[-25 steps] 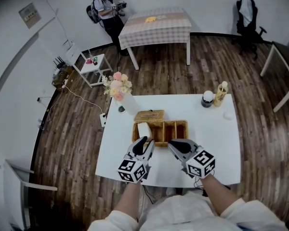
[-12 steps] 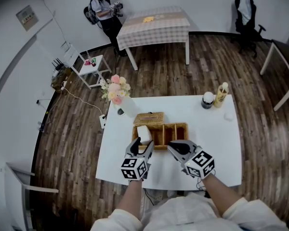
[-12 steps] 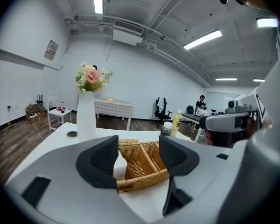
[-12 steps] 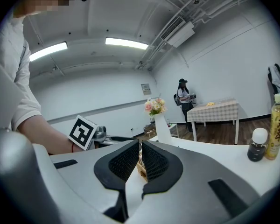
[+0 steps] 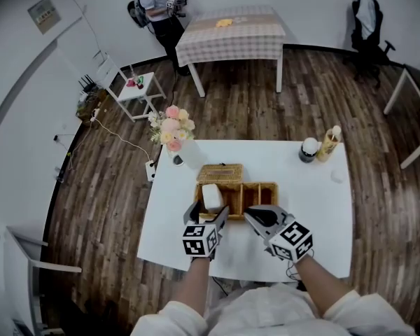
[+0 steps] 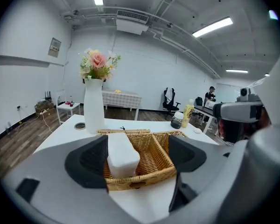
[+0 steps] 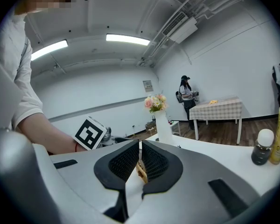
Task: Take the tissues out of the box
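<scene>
The left gripper view shows the left gripper (image 6: 139, 157) with its claw spread wide and nothing yet clamped. It is aimed at the near left corner of a wicker basket (image 6: 144, 177) that stands on a white table (image 6: 65, 130). The pack of tissues (image 6: 122, 154), a white soft-looking block, stands on end in the basket's left compartment, and its top rises above the rim. From this camera it sits between the two jaws, close beside the left one and with open space on the right. No contact can be made out. A white vase (image 6: 94, 107) of flowers stands behind the basket on the left, well apart from the claw. In the head view both grippers sit at the basket's near edge, the left one in line with the pack. The right gripper (image 7: 140, 161) has its claw narrowed to a thin slit. A sliver of wicker shows through that slit, but it cannot be told whether the claw pinches the rim or only looks past it. The step in hand appears to be the approach to the pack, before any grasp. The next move likely calls for pushing the left claw forward and a little leftward so the pack is centred. It would then close on the part above the rim and lift straight up. The soft pack may squash, and the light basket may ride up unless it is steadied.
</scene>
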### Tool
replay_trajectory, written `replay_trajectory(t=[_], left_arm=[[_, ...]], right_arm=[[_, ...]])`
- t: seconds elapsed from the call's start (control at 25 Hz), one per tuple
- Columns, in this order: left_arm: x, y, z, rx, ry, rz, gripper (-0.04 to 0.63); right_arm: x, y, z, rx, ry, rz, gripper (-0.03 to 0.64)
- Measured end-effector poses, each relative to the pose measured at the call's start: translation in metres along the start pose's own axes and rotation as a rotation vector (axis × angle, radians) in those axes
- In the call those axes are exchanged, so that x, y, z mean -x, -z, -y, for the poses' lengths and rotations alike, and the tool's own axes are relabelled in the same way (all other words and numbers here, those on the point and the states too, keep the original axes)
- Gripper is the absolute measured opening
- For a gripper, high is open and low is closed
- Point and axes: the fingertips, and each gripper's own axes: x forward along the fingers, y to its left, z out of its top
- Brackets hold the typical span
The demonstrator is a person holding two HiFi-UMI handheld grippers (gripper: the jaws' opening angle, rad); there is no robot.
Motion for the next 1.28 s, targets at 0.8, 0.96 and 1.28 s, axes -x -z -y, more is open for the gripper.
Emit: replay_trajectory(t=[0.8, 0.96, 1.28], left_arm=[[-0.041, 0.031, -0.03, 0.0, -0.168, -0.216, 0.405], [-0.047, 0.033, -0.03, 0.006, -0.175, -0.237, 0.405], [-0.053, 0.045, -0.035, 0.001, -0.209, -0.293, 0.403]], right_arm=[[-0.004, 0.007, 0.026, -0.024, 0.012, -0.025, 0.038], [-0.003, 0.008, 0.027, -0.032, 0.012, -0.03, 0.038], [-0.003, 0.01, 0.032, -0.046, 0.017, -0.026, 0.038]])
